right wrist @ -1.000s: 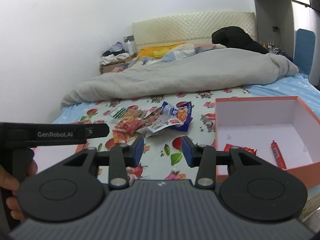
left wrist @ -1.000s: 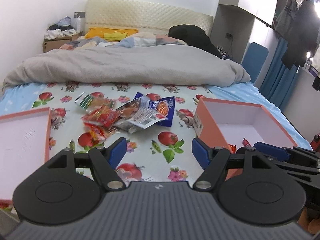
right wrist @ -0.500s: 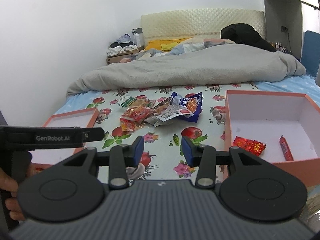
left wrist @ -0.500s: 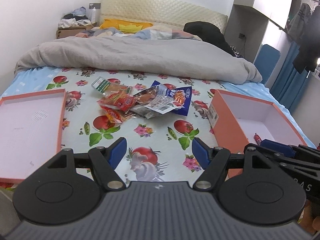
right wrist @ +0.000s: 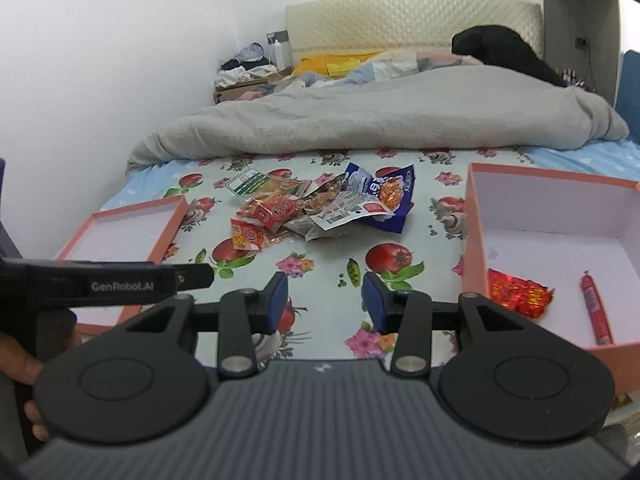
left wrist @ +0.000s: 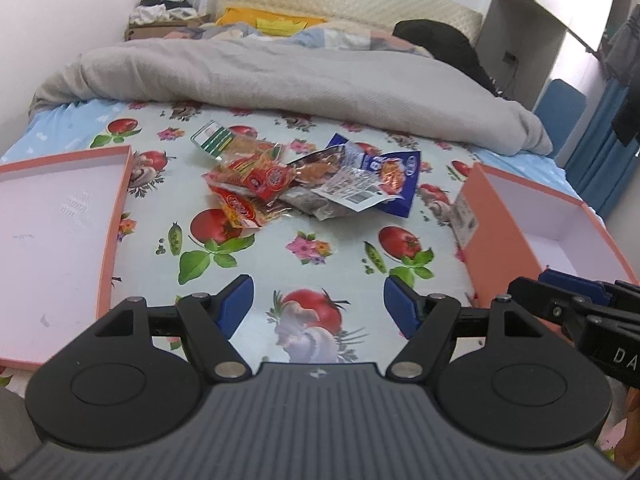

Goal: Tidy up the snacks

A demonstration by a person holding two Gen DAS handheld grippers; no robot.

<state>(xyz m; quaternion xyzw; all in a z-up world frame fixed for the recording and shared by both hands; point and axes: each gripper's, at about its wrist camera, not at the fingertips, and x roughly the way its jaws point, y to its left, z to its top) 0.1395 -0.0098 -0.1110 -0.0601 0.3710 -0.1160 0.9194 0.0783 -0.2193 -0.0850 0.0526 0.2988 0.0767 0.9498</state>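
A: Where are your grippers now, and the snacks?

B: Your left gripper (left wrist: 318, 300) has its blue pads wide apart, nothing between them. Your right gripper (right wrist: 324, 298) is narrower, approx. half open, also empty. The heap of crinkly foil snack packets (right wrist: 316, 210), red, blue and clear ones, lies at 12 o'clock from both grippers, well apart from the pads. The deep orange cardboard box with white inside (right wrist: 476, 216) sits at 2 o'clock; it has already a red foil packet (right wrist: 518, 292) and a red sausage stick (right wrist: 596, 308).

A: What can go wrong?

B: I think mainly 3 things. The packets overlap, so one pinch may lift two, and the second can drop before the box. Foil is slippery, and thin edge grip may slide out. Also the bed is soft, so pressing down sinks the packet instead of catching it. Your grippers are near each other, w/ risk to bump at the box wall.

A: And the surface, the room?

B: Glossy oilcloth with tomato and flower print (left wrist: 312, 252) over the bed. A shallow orange box lid (left wrist: 60, 216) at 9 o'clock. A grey rumpled duvet (right wrist: 380, 120) behind the heap, padded cream headboard (right wrist: 400, 20) at the wall.
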